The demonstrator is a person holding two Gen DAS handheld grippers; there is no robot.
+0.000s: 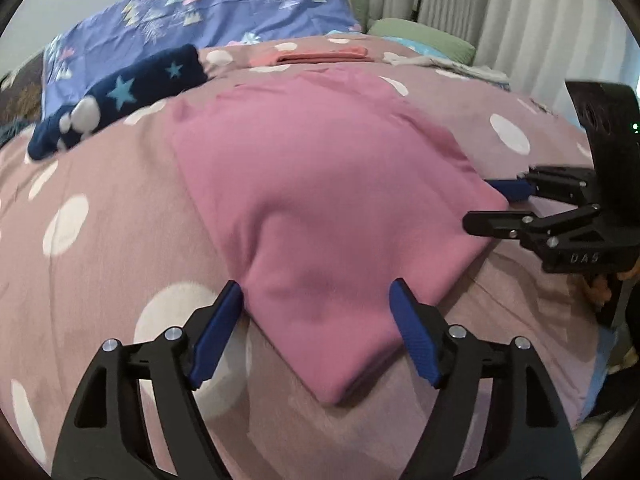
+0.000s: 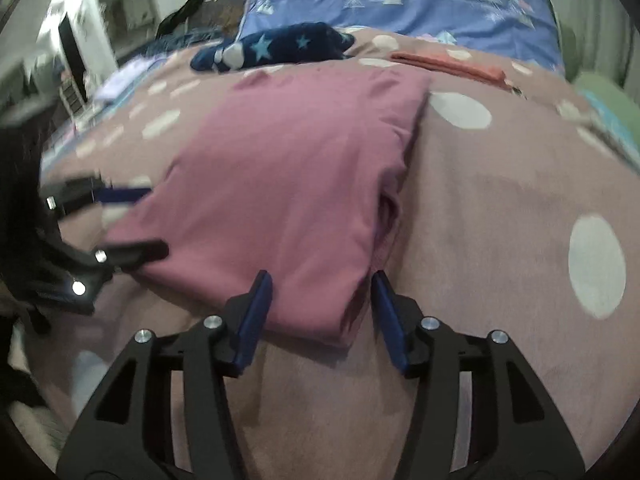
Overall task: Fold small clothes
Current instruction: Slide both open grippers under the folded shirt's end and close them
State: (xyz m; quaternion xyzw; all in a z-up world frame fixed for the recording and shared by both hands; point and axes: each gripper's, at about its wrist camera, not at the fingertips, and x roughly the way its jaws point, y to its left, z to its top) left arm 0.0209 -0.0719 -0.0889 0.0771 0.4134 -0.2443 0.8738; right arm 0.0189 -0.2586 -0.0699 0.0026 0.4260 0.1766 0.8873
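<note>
Both grippers stand apart, the left gripper (image 1: pixel 316 332) and right gripper (image 2: pixel 322 320) each straddling a near corner of the pink garment (image 1: pixel 320 184) on the bed (image 1: pixel 100 240). Pinch every layer together, then lift evenly toward the far edge.

a pink garment (image 1: pixel 320 184) is laid flat, folded into a rough rectangle, on the bed; layered edges are seen along its right side.
</note>
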